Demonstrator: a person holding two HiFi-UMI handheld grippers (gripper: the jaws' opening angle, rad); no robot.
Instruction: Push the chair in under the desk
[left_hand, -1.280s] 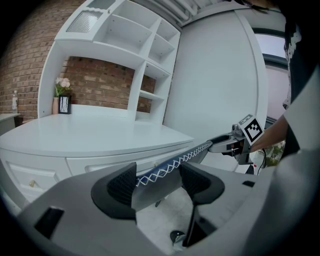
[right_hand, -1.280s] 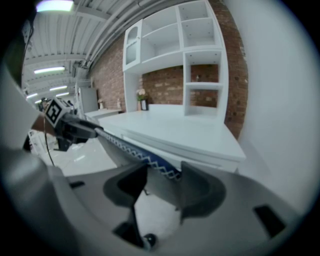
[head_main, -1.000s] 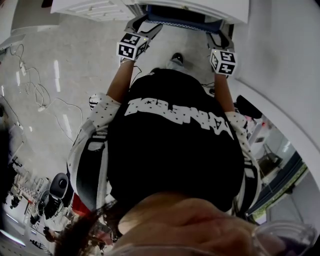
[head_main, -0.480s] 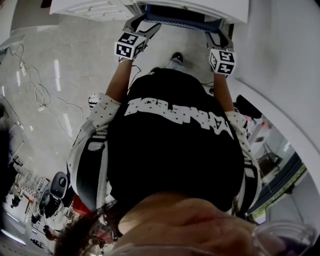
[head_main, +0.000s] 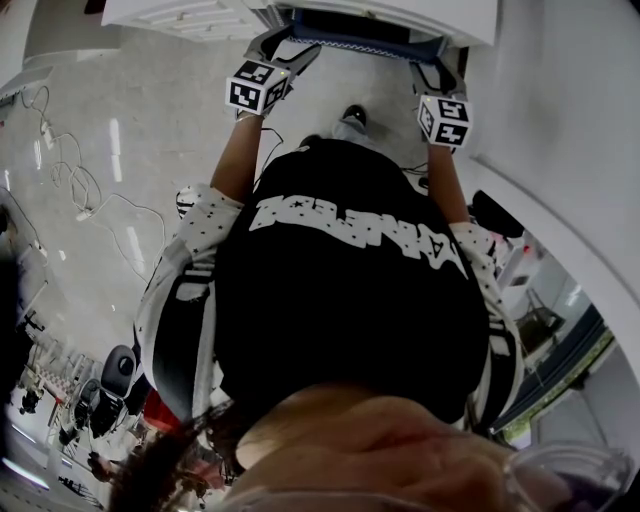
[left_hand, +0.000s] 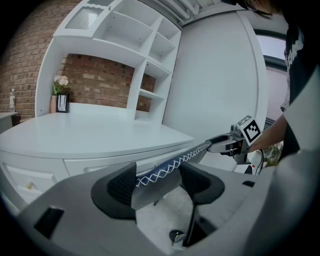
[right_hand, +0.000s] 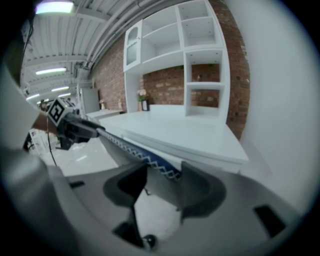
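The chair's backrest (head_main: 365, 42) is grey with a blue top edge and white zigzag stitching, and it lies right at the white desk's (head_main: 190, 12) front edge. My left gripper (head_main: 287, 48) is shut on the backrest's left end, and my right gripper (head_main: 440, 72) is shut on its right end. In the left gripper view the stitched edge (left_hand: 170, 167) runs between the pads of my left gripper (left_hand: 157, 181) toward the right gripper (left_hand: 235, 145). The right gripper view shows the backrest (right_hand: 132, 149) clamped in my right gripper (right_hand: 162, 184), beside the desk top (right_hand: 190, 134). A chair caster (left_hand: 177, 236) shows below.
White shelves (left_hand: 150, 45) stand on the desk against a brick wall (left_hand: 100, 75), with a flower vase (left_hand: 54, 95) and a small frame at the back. A white wall (head_main: 570, 90) stands close on the right. Cables (head_main: 70, 190) lie on the glossy floor to the left.
Both grippers, still clamped on the backrest, have crept slightly forward toward the desk; the left marker cube has moved up a little in the head view.
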